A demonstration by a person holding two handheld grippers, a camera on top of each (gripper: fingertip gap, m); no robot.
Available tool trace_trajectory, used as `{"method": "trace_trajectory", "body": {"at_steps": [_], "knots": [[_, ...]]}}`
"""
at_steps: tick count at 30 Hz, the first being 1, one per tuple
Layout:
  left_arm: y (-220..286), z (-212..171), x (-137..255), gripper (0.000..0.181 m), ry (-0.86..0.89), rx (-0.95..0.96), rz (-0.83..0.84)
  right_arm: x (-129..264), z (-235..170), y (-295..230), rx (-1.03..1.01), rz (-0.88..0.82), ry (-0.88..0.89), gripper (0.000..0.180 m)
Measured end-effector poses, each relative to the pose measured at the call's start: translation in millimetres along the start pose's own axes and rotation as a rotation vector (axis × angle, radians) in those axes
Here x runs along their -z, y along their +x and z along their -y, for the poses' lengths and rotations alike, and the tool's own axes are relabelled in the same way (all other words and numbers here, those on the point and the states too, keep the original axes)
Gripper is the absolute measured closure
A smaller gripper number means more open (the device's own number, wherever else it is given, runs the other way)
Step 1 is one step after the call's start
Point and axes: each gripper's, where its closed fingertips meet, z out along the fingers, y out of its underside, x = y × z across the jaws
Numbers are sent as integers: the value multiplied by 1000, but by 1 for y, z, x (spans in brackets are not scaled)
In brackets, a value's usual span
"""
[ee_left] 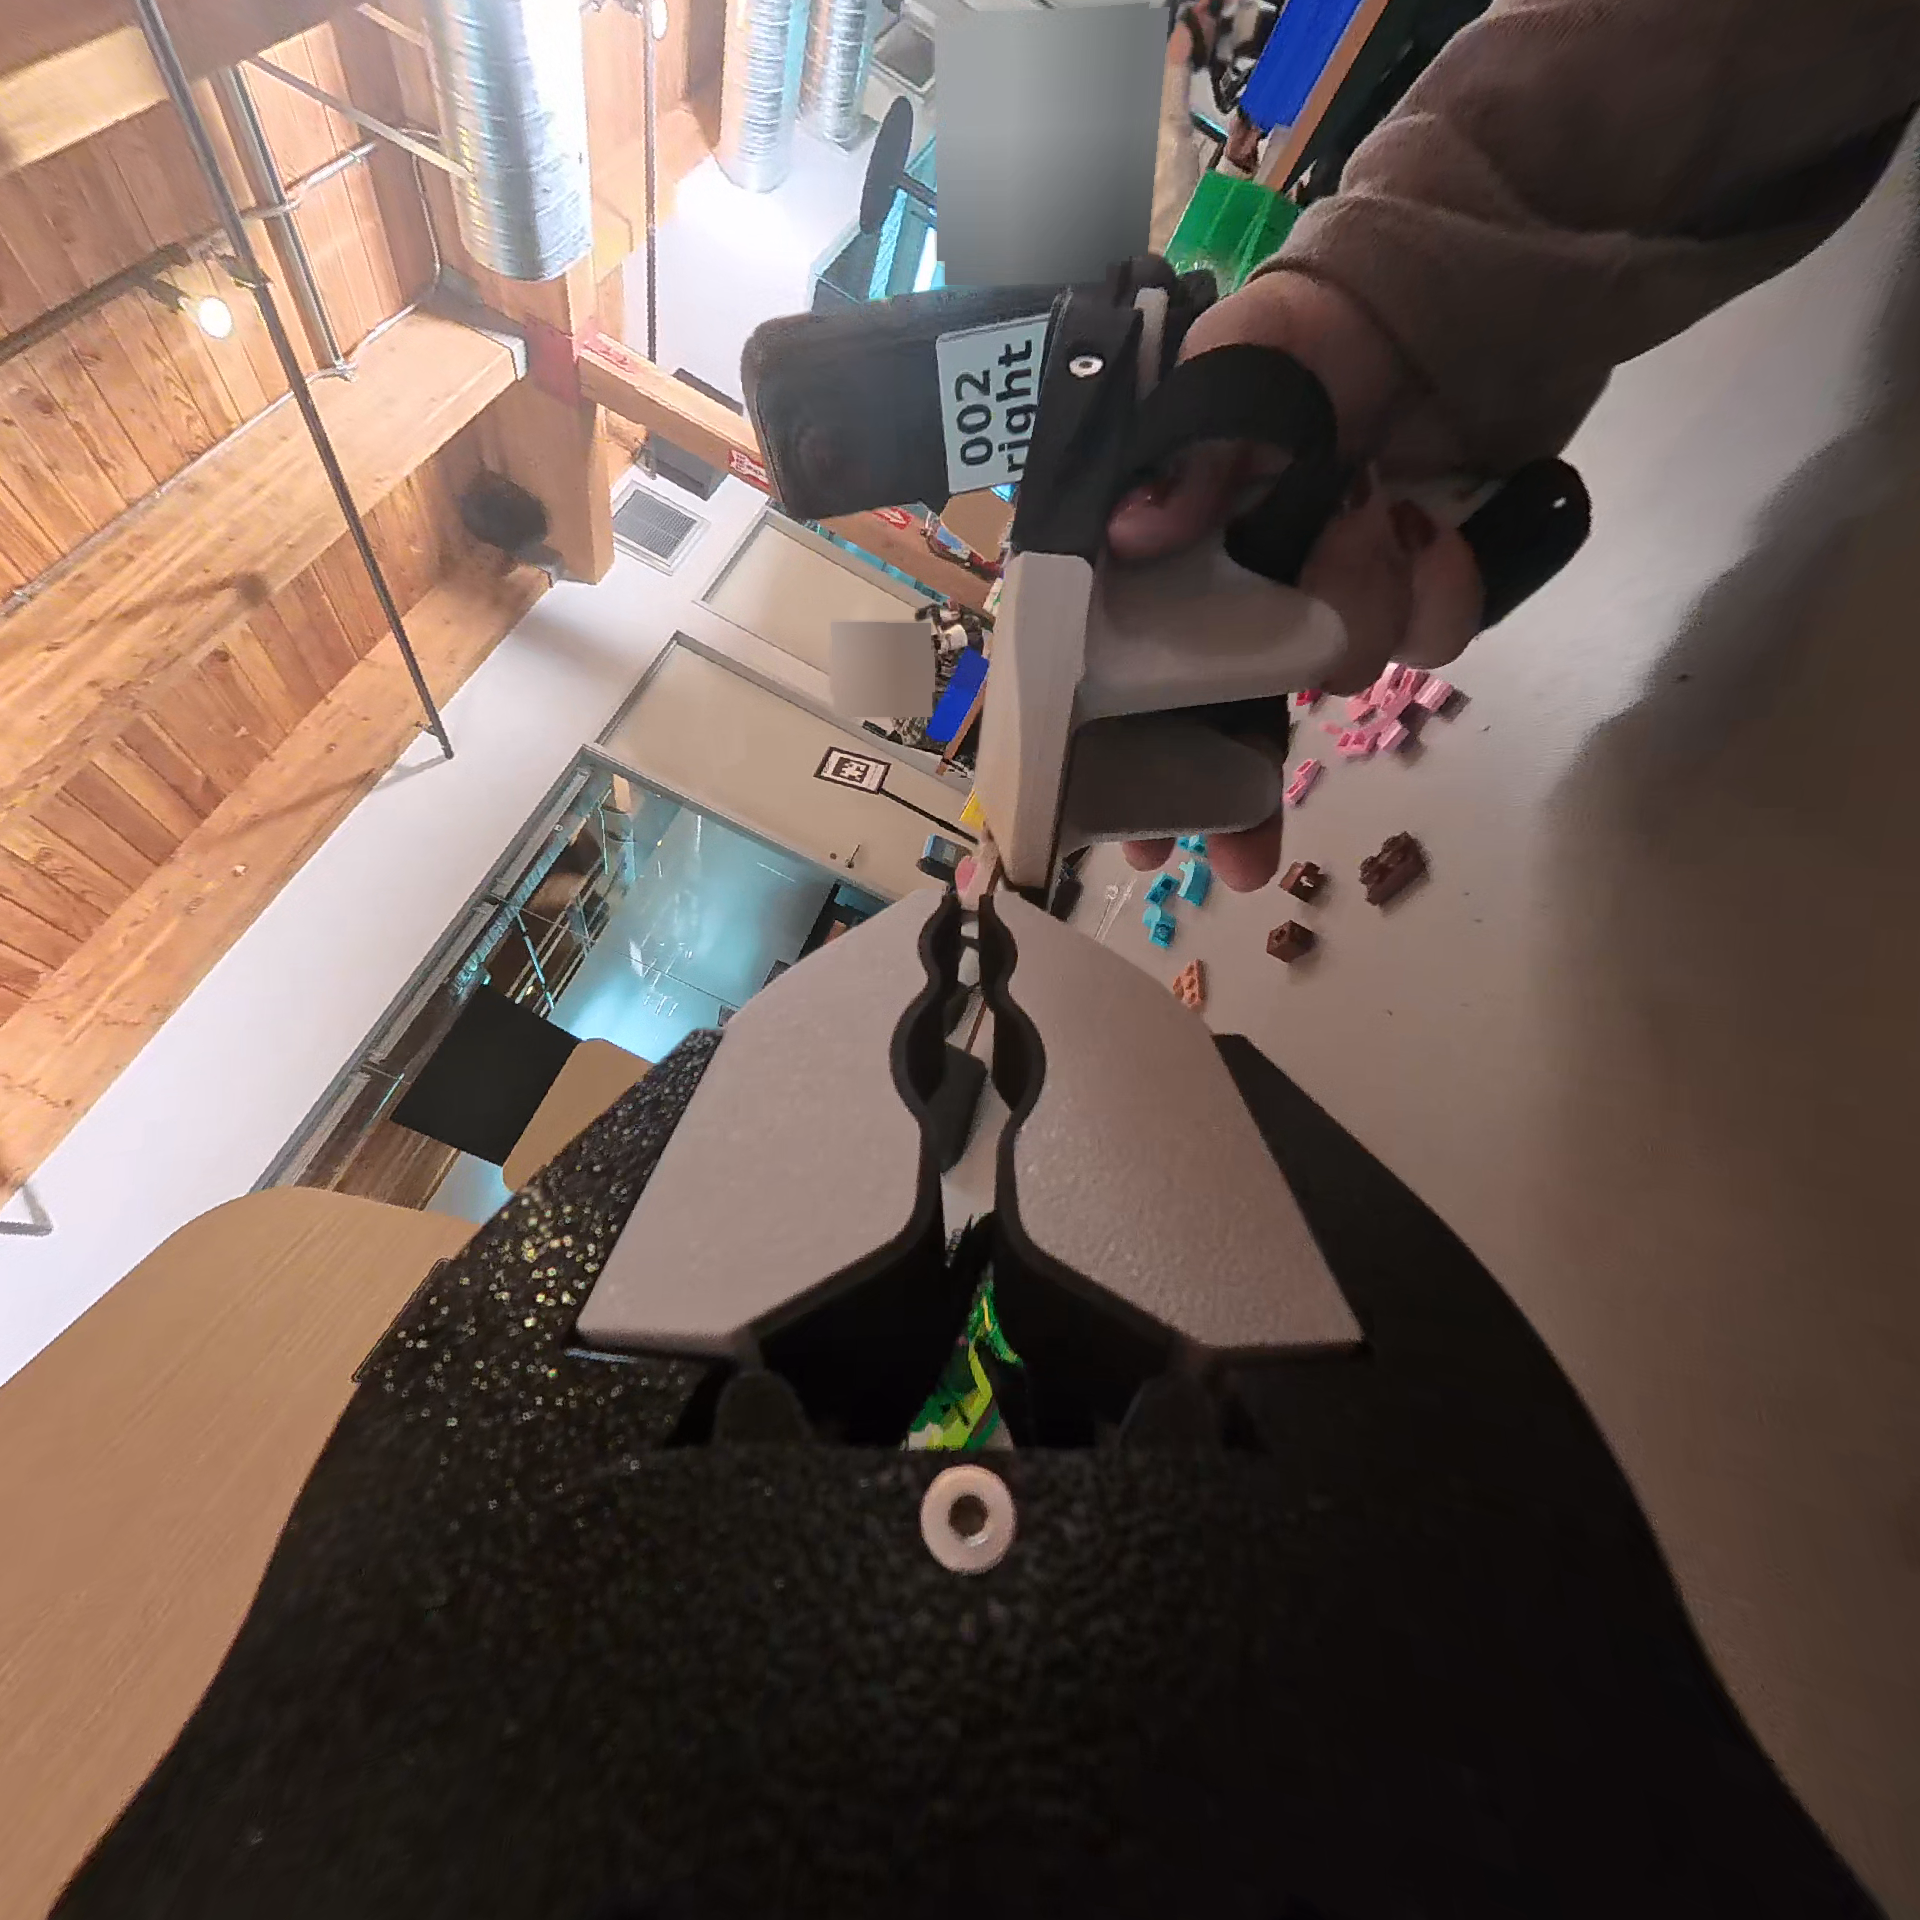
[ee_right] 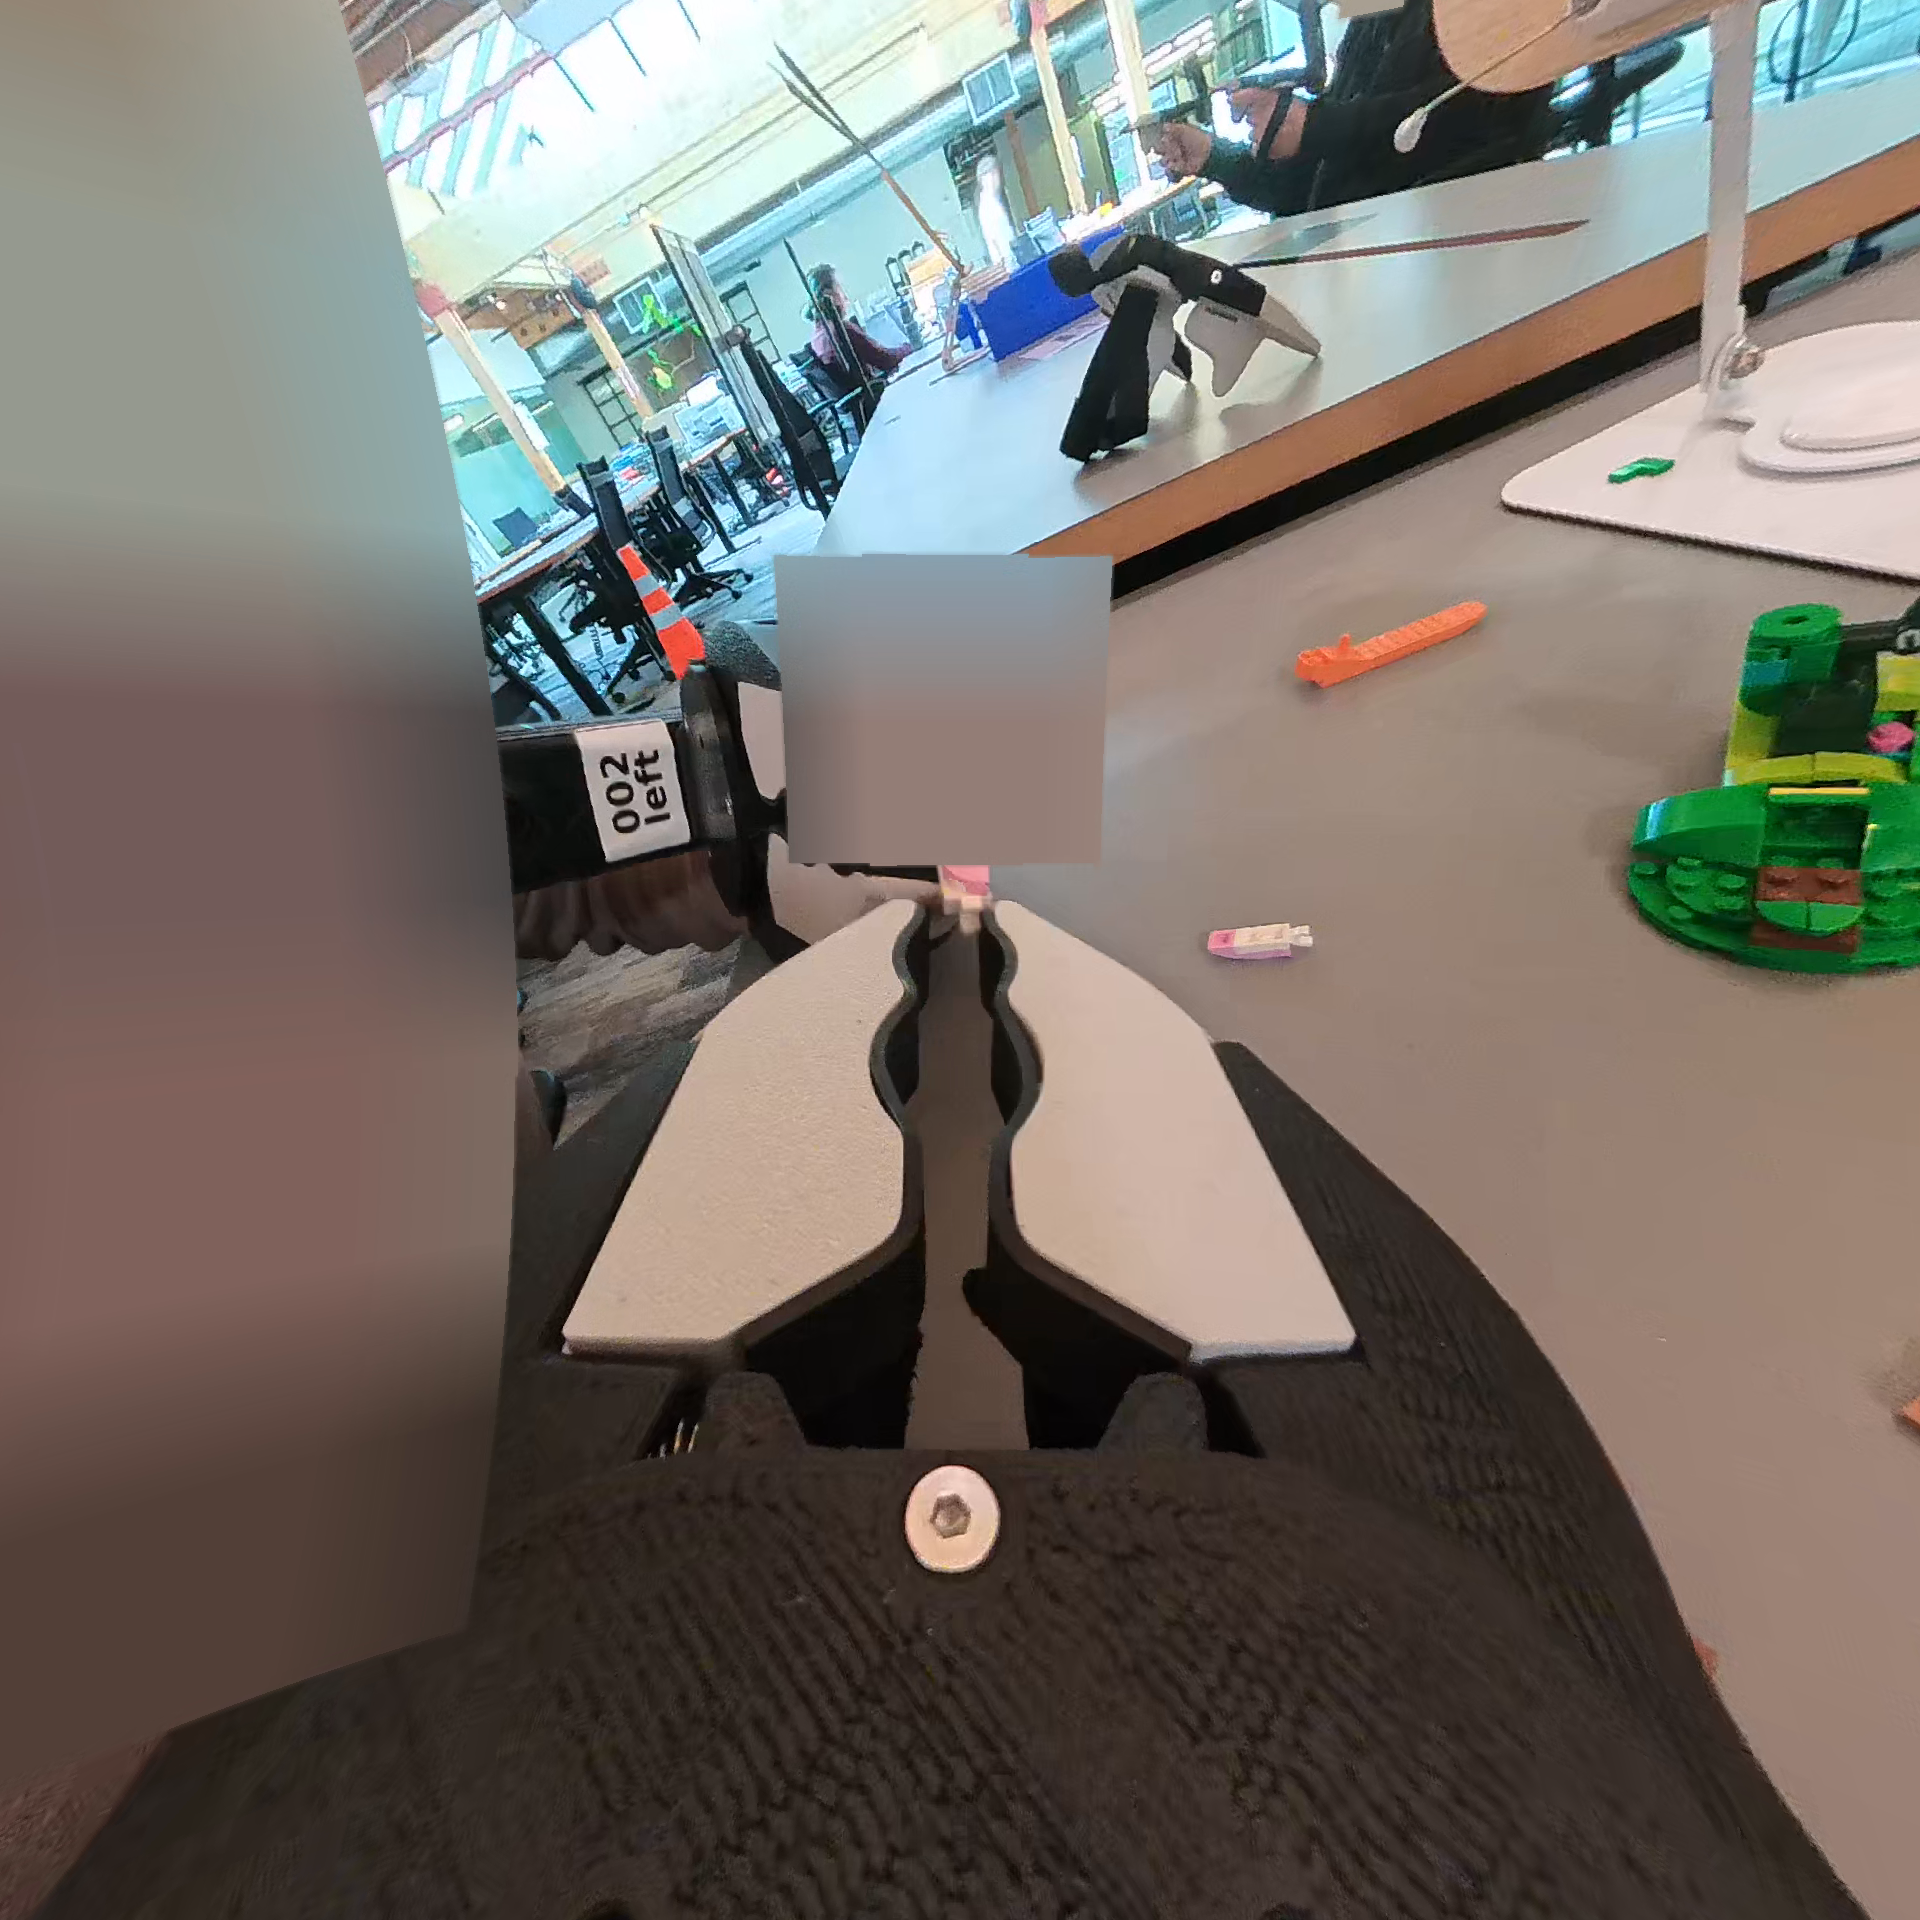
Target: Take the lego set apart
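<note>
My left gripper and my right gripper meet tip to tip above the grey table. Both are shut on one small pink and white lego piece; it shows as a sliver in the left wrist view. The right gripper, held by a hand, comes in from above in the left wrist view. The left gripper's black body is at the left of the right wrist view. The green lego set stands on the table to the right, apart from both grippers.
Loose pieces lie on the table: an orange long piece, a pink and white piece, pink bricks, brown bricks, cyan bricks. A white lamp base is at the back right. A spare gripper stands on the far table.
</note>
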Motion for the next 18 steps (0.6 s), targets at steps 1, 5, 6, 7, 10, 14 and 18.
{"method": "trace_trajectory", "body": {"at_steps": [1,5,6,7,10,14,18], "knots": [[0,-1,-1,178,2,1,2,1,0,1,3,-6,8,174],[6,-4,-4,178,12,13,-14,3,-4,7,68,-44,17,177],[8,-6,-5,178,11,8,-14,4,-5,10,95,-67,8,178],[10,-8,-6,178,8,-6,-20,5,-8,13,125,-94,-7,179],[14,-9,-8,178,24,-72,-24,7,-12,16,158,-135,-42,179],[17,-11,-12,179,44,-145,-24,12,-13,21,113,-139,-46,174],[14,-14,-14,179,44,-140,-17,18,-7,24,101,-147,-9,172]]}}
